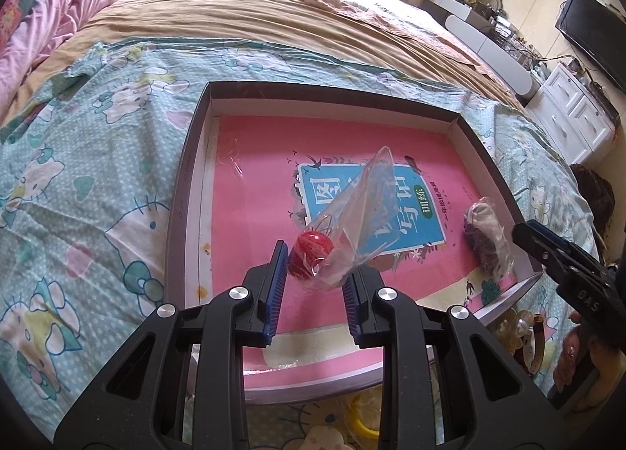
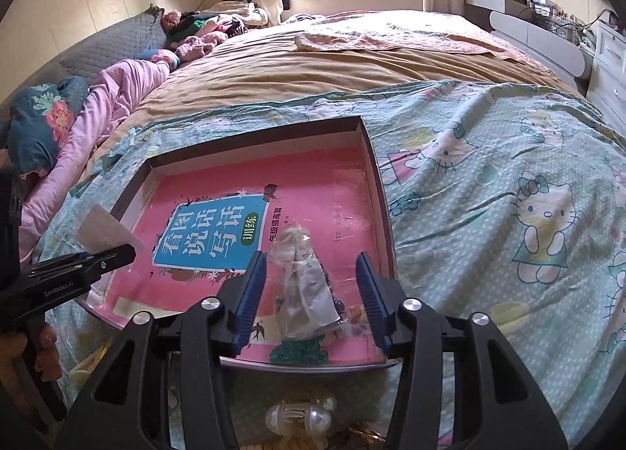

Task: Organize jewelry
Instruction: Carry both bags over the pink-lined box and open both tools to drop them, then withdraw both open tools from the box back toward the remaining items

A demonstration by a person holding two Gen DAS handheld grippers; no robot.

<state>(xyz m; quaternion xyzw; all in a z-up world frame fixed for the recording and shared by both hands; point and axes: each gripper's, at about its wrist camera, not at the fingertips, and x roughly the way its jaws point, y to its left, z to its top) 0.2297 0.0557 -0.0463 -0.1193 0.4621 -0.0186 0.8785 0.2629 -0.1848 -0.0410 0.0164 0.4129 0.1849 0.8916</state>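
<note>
A shallow dark box point(image 1: 184, 191) lies on the bed with a pink book point(image 1: 250, 160) as its floor. My left gripper point(image 1: 315, 268) is open; between its jaws sits a red jewelry piece point(image 1: 307, 250) in a clear plastic bag point(image 1: 360, 211), resting on the book. A second clear bag with dark purple beads point(image 1: 487, 233) lies at the box's right side. In the right wrist view that bag point(image 2: 309, 285) lies between the open jaws of my right gripper point(image 2: 311, 281), inside the box point(image 2: 381, 191). Whether either gripper's pads touch its bag is unclear.
More jewelry lies on the Hello Kitty sheet point(image 2: 508, 195) in front of the box: a pearly clear hair clip point(image 2: 299, 416), amber beads point(image 1: 512, 326) and a yellow ring point(image 1: 362, 416). A pink quilt point(image 1: 51, 19) lies at the left, white drawers point(image 1: 571, 113) at the right.
</note>
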